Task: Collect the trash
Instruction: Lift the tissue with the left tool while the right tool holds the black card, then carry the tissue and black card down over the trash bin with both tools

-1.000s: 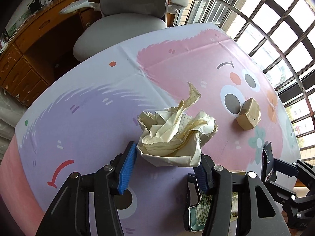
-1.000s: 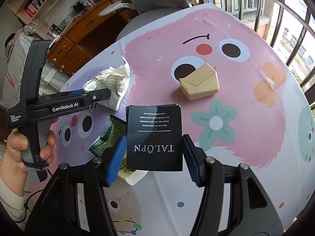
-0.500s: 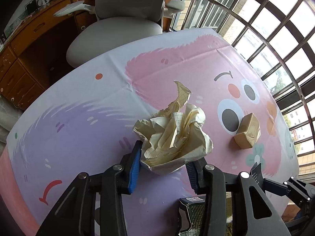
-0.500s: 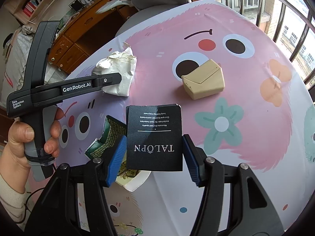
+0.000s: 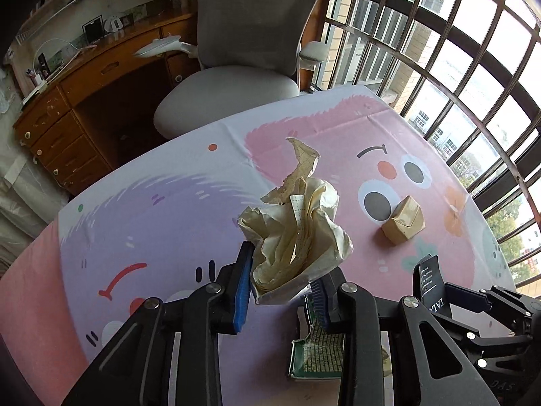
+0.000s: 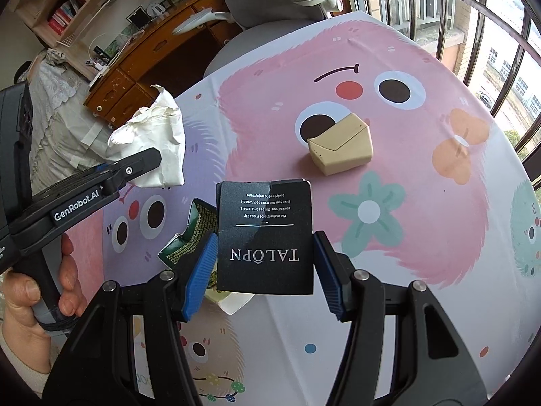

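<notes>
Crumpled paper [image 5: 297,237] is clamped in the left gripper [image 5: 280,284], raised above the tablecloth [image 5: 169,209]. The right gripper [image 6: 263,264] pinches a black card [image 6: 265,237]. 1 tan box [image 6: 341,149] lies on the cloth.

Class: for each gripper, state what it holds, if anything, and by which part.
The left gripper pinches the crumpled paper by its lower end. The right gripper clamps the black card by its two side edges, near the bottom.
</notes>
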